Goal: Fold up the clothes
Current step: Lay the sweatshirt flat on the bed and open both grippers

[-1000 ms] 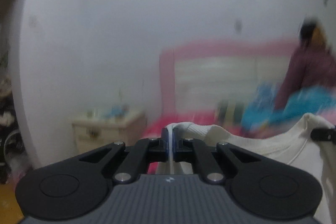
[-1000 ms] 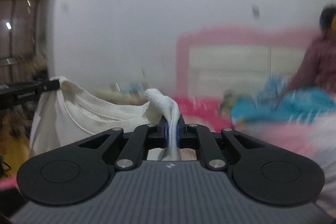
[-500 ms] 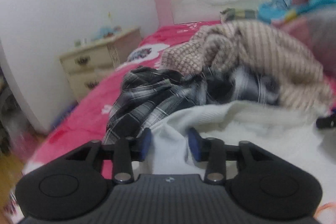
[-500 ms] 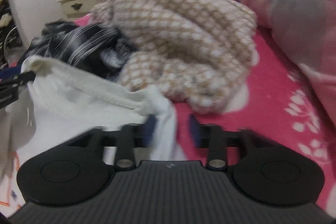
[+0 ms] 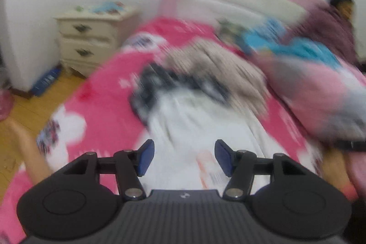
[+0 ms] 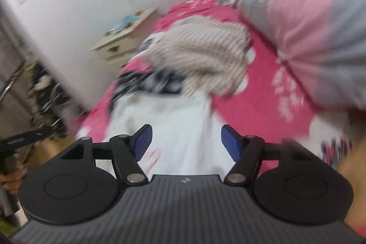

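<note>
A white garment (image 5: 189, 129) lies spread on the pink bed (image 5: 103, 97), with an orange print near its near end. It also shows in the right wrist view (image 6: 173, 127). My left gripper (image 5: 184, 158) is open and empty above its near end. My right gripper (image 6: 186, 143) is open and empty over the same garment. Both views are blurred by motion.
Behind the white garment lie a dark plaid shirt (image 5: 169, 81) and a beige knitted sweater (image 6: 201, 54). A pink and grey quilt (image 6: 315, 33) fills the right. A cream nightstand (image 5: 91, 38) stands left of the bed. A person (image 5: 331, 24) sits by the headboard.
Both grippers let go of the white garment, opened wide and pulled back. The garment, held up in the air a second ago, now lies flat on the bed.
</note>
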`<state>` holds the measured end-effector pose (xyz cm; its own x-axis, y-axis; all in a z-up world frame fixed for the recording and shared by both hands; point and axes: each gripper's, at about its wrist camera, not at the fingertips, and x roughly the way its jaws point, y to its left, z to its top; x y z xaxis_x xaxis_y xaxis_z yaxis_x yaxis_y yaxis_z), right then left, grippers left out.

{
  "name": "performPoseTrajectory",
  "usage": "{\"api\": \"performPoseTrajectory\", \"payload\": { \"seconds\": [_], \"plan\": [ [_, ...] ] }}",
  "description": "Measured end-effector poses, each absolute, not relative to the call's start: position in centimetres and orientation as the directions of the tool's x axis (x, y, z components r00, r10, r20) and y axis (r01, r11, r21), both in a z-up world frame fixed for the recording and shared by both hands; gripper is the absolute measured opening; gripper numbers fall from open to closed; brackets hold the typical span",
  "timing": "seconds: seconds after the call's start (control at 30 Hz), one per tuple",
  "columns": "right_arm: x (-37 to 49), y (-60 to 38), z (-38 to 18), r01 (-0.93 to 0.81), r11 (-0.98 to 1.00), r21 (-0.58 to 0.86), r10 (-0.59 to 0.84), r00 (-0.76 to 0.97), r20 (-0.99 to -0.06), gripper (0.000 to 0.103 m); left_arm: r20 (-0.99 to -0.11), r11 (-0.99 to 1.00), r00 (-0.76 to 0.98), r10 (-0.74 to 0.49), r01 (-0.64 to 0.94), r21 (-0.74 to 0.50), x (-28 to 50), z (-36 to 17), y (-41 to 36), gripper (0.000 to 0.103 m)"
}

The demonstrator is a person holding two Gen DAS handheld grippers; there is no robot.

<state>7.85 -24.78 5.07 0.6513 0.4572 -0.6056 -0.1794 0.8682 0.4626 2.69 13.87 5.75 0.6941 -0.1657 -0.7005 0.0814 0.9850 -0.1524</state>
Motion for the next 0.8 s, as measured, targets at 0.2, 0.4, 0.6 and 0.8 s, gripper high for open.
{"api": "performPoseTrajectory", "payload": {
  "seconds": [0.2,0.4,0.6,0.8],
  "plan": [
    [-3.8,-22.7,4.1,-0.215,0.846,0.488,0.51,0.596,-0.62,0.067,-0.829,0.971,0.518,-0.213,0.209,-0.119,-4.2,-0.2,9.5,0.062],
    [-8.8,-21.1,1.3,-0.194,0.861,0.47,0.482,0.603,-0.636,0.067,-0.94,0.986,0.339,0.03,0.147,0.084,-4.4,-8.2,7.8,0.019],
    [-8.6,-21.9,0.4,-0.181,0.851,0.492,0.487,0.62,-0.615,0.067,-0.914,0.998,0.401,-0.056,-0.001,-0.062,-5.0,-4.2,11.8,0.003],
    [-8.2,-23.7,-0.5,-0.143,0.839,0.525,0.489,0.62,-0.613,0.066,-0.803,0.991,0.595,-0.01,-0.103,-0.088,-2.5,5.7,16.7,0.003]
  ]
}}
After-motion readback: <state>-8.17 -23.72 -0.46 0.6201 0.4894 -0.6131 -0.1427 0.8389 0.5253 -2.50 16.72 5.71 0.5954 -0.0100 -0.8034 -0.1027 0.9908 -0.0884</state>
